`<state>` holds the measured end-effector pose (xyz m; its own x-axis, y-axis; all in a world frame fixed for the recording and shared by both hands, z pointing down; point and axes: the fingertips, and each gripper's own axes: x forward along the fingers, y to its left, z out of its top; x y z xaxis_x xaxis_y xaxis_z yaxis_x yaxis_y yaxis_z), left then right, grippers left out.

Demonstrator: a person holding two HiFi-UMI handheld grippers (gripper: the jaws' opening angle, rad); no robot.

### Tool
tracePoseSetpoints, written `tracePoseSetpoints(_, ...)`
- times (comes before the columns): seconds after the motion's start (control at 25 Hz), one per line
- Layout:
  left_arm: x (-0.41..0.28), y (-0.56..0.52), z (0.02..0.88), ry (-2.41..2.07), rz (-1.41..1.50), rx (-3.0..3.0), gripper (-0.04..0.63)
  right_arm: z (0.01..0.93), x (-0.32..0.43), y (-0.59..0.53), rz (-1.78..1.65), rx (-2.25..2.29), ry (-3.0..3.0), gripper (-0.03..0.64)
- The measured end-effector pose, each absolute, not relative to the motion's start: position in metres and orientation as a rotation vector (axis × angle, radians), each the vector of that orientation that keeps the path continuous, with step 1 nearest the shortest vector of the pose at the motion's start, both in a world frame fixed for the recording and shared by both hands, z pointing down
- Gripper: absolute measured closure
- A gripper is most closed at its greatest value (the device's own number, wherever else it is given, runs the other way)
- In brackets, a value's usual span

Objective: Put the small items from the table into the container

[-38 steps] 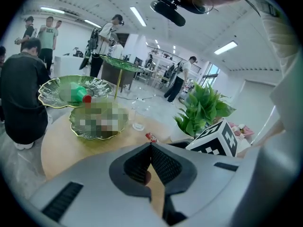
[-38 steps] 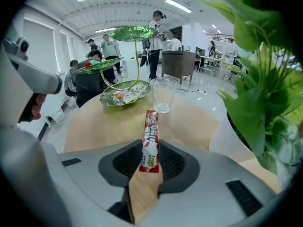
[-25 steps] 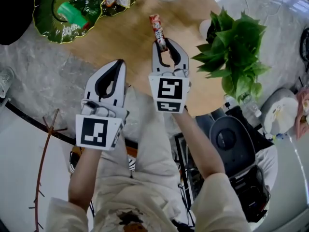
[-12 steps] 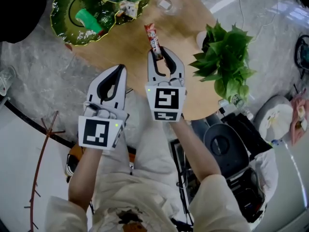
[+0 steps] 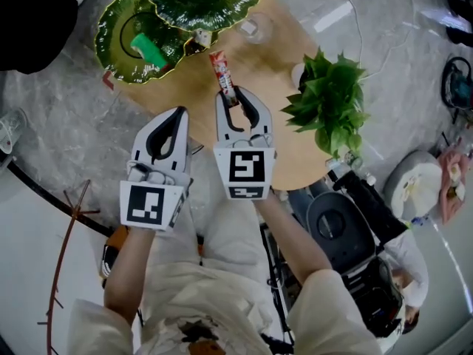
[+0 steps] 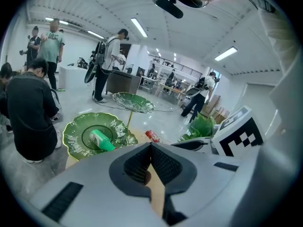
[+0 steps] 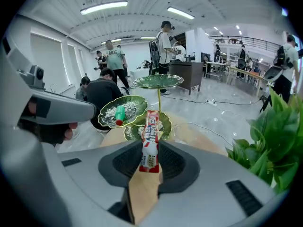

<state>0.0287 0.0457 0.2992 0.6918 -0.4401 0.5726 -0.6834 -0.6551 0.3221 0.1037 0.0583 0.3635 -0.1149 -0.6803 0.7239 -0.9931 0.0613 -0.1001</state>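
Observation:
My right gripper (image 5: 235, 95) is shut on the lower end of a red and white snack stick (image 5: 222, 72), which points up and away from the jaws (image 7: 150, 138) above the round wooden table (image 5: 266, 72). Beyond it stands a tiered green leaf-shaped dish (image 5: 137, 39); its lower left leaf holds a green tube (image 5: 149, 50), and a small wrapped item (image 5: 198, 37) lies on another leaf. My left gripper (image 5: 180, 114) hangs beside the right one, left of it, jaws shut with nothing between them (image 6: 150, 148).
A potted green plant (image 5: 329, 102) stands at the table's right edge. A clear glass dish (image 5: 255, 26) sits at the far side. A black backpack (image 5: 347, 220) lies on the floor at right. A person in black crouches left of the dish (image 6: 28, 112).
Both grippers have risen, the right one carrying the snack stick; the leaf dish now sits closer ahead of the stick.

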Motion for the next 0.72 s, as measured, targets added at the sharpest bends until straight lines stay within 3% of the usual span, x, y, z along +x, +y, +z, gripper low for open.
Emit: tracePoseSetpoints(0.72, 0.023, -0.004, 0.240, -0.927, 0.495, 2.415, 0.597, 0.293, 0.094, 0.024, 0.776, 1.694, -1.876, 0.508)
